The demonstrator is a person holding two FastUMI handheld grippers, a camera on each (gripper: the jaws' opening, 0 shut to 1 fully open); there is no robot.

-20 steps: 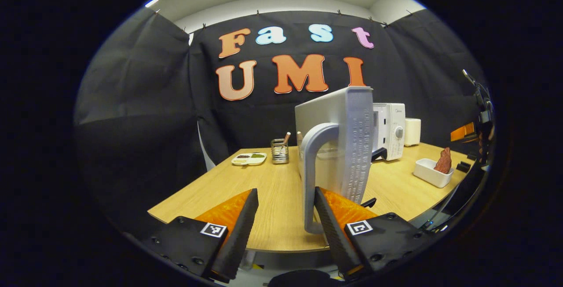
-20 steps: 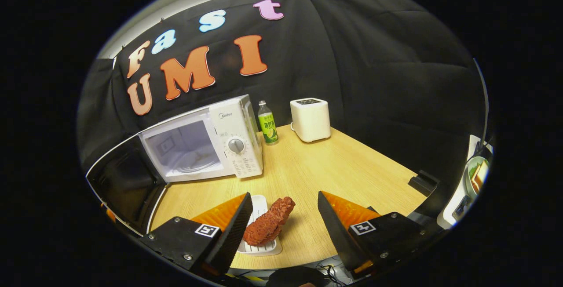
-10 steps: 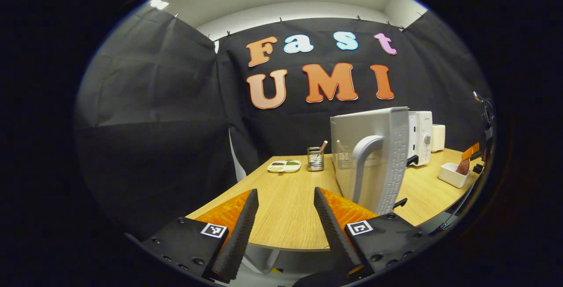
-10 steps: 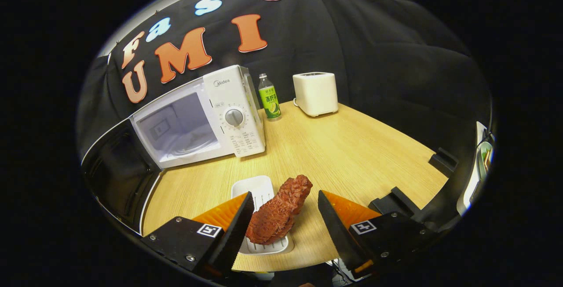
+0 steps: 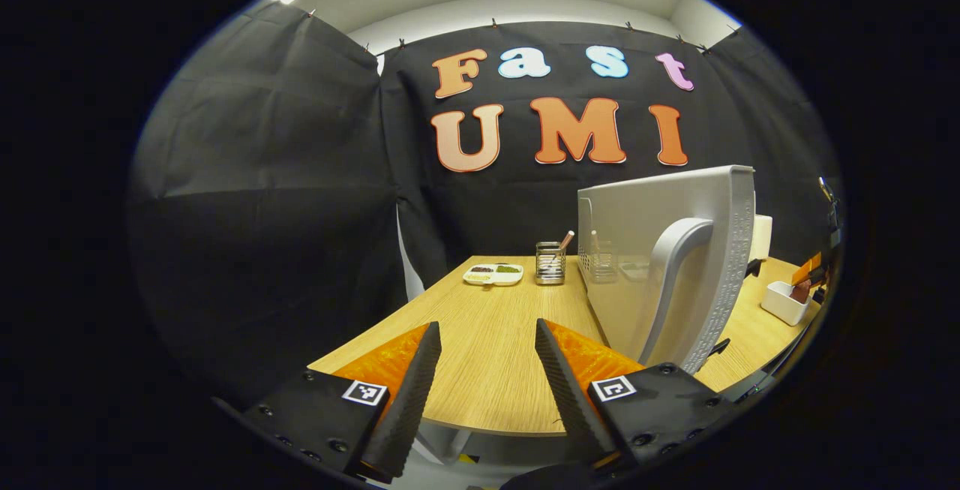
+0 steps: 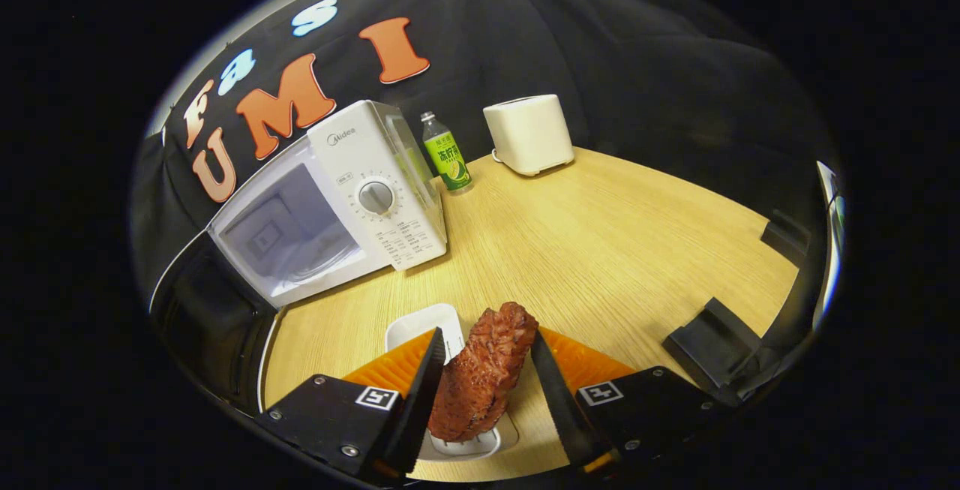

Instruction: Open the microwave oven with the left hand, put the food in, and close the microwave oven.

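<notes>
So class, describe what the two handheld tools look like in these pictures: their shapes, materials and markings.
Each tool, left and right, has two wedge-shaped fingers with ribbed inner faces, mounted on matte black blocks fastened with screws. Each block carries a small square black-and-white marker.

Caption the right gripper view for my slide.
Right gripper closing around the meat over its white tray, microwave open.
</notes>
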